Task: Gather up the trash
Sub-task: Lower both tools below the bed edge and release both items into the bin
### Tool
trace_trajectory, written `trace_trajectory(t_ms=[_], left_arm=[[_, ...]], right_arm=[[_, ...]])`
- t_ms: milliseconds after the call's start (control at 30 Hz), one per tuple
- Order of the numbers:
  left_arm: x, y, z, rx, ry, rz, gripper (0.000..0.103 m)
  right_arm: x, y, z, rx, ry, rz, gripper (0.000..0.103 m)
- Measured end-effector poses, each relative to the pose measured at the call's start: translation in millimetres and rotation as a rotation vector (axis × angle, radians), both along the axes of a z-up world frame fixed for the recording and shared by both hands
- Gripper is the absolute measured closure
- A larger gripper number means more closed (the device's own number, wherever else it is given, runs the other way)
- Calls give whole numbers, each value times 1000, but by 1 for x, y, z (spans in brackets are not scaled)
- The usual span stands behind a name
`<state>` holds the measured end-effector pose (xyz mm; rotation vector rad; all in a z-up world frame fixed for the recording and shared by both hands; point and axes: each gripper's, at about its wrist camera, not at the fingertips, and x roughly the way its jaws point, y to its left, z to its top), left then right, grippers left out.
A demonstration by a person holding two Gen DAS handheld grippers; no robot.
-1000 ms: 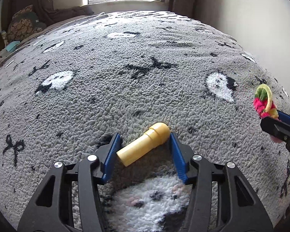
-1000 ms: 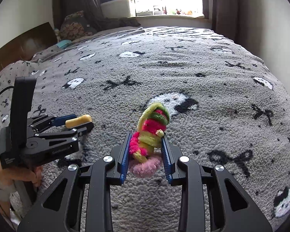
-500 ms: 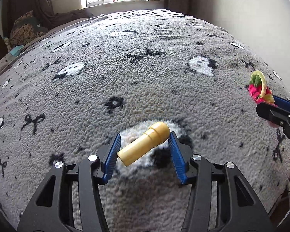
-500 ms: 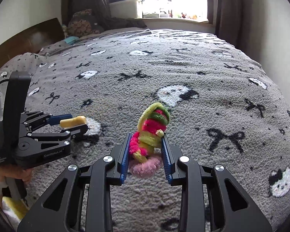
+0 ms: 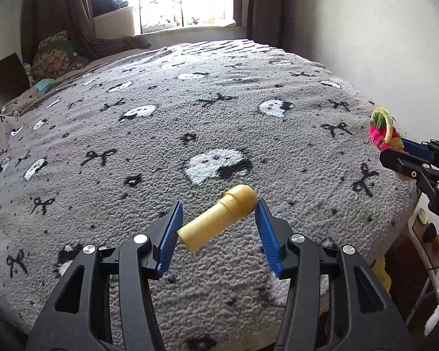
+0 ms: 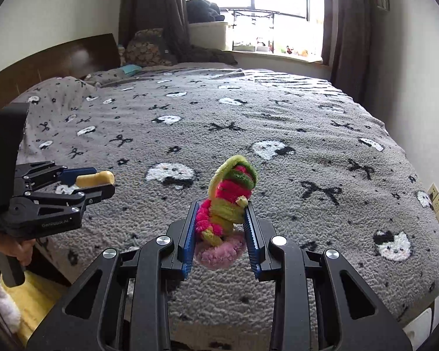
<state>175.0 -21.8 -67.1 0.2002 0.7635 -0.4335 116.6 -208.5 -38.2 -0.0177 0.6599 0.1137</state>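
My left gripper is shut on a yellow plastic tube, which lies slantwise between the blue pads above the grey bed blanket. In the right wrist view the same left gripper shows at the left edge with the yellow tube in it. My right gripper is shut on a fuzzy bundle of pink, green and yellow pipe cleaners. That bundle also sticks out of the right gripper at the right edge of the left wrist view.
A wooden headboard, patterned pillows and a window with dark curtains lie beyond the bed. A white wall runs along the bed's right side. The bed's near edge, floor and something yellow show below. A hand holds the left gripper's handle.
Both grippers have pulled back and up from the blanket, still holding their items. More of the bed, its near edge and the floor have come into view.
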Motion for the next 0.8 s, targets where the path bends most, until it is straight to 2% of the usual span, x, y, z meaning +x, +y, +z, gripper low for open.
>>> trace_trajectory(t_ms=[233, 400, 567, 800], left_arm=[[-58, 16, 31, -40, -78, -5, 55], [-102, 17, 34, -51, -113, -31, 55], [-138, 13, 19, -67, -98, -72, 54], [-165, 7, -29, -92, -1, -96, 54]], right_arm=[[-52, 9, 12, -29, -48, 40, 72], [-84, 15, 10, -34, -60, 63, 72], [-109, 23, -5, -31, -34, 89, 72], [-122, 28, -51, 3, 78, 102, 72]])
